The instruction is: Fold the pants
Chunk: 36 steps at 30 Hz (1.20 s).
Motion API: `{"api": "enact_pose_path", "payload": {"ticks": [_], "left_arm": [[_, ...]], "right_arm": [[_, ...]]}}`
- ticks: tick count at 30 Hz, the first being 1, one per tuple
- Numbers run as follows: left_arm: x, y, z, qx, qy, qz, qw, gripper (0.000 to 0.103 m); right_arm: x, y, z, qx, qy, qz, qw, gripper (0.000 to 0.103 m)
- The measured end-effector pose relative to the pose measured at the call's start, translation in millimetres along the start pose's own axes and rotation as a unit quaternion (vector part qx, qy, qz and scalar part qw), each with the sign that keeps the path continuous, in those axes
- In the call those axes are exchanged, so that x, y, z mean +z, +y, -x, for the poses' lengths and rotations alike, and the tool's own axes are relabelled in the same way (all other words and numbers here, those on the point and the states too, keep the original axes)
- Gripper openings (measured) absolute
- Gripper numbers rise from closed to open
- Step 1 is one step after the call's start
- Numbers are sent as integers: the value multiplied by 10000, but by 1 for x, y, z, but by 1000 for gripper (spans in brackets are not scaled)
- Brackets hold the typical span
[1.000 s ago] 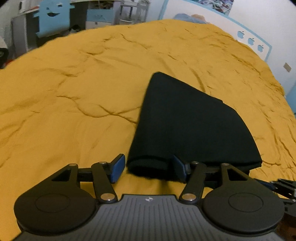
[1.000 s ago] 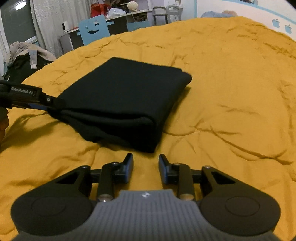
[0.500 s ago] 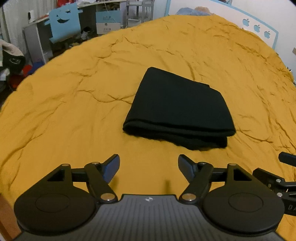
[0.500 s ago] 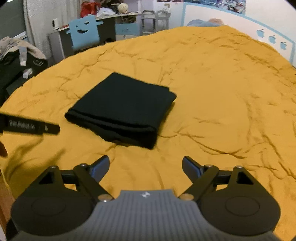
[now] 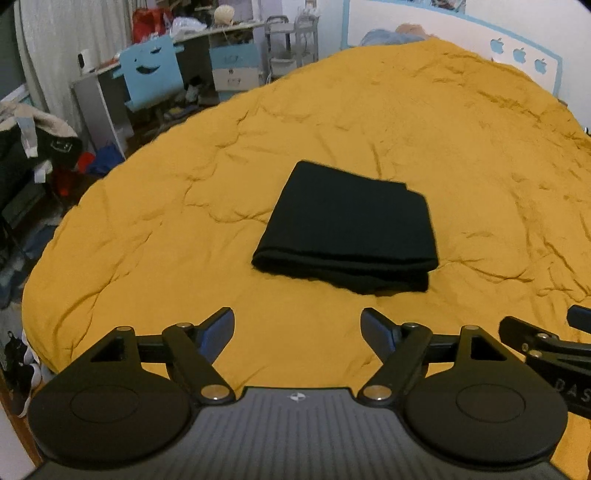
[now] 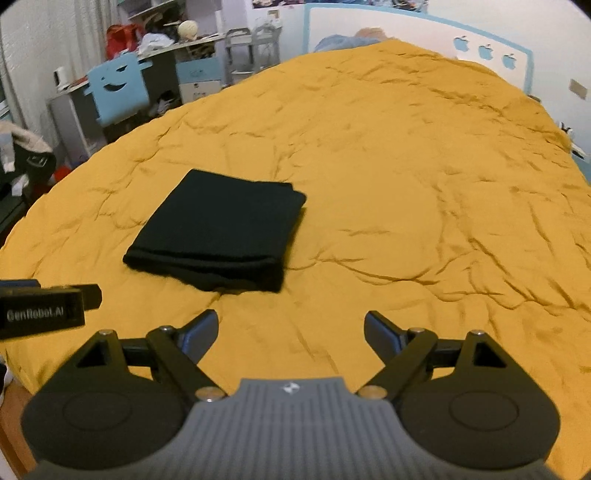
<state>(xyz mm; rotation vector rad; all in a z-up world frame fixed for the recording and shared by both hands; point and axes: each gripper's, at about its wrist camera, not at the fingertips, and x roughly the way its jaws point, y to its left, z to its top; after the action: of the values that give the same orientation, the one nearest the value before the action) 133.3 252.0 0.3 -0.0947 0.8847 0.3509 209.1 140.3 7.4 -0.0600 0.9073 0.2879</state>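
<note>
The black pants (image 5: 347, 225) lie folded into a compact rectangle on the yellow bedspread (image 5: 461, 147), thick folded edge toward me. My left gripper (image 5: 297, 325) hovers well back from them, its jaws still opening, nothing between them. In the right wrist view the pants (image 6: 218, 229) sit left of centre. My right gripper (image 6: 291, 326) stands open and empty, apart from the cloth. Each gripper shows at the edge of the other's view.
The wrinkled yellow bedspread (image 6: 424, 184) fills most of both views. Beyond the bed's far left edge are a blue chair with a face cut-out (image 5: 151, 70), a cluttered desk (image 5: 207, 33) and piled clothes (image 5: 33, 144). A white headboard with apple shapes (image 6: 484, 51) runs along the back.
Both grippers have pulled back and risen away from the folded pants. The left let go of the near edge and spread; the right went from nearly shut to wide open.
</note>
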Motion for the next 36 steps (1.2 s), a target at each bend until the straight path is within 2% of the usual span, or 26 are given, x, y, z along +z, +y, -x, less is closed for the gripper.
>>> {"api": "enact_pose_path", "payload": {"ticks": [11,36], "left_arm": [[-4,-23,11,-23,-178,-351,9992,91],[-4,-27,18,-87,-193,-328,9992,91]], "right_arm": [[3,-8,15,28,-79,-135,9999,82],[3,-15,19,59,-39,-205,9998,82]]}}
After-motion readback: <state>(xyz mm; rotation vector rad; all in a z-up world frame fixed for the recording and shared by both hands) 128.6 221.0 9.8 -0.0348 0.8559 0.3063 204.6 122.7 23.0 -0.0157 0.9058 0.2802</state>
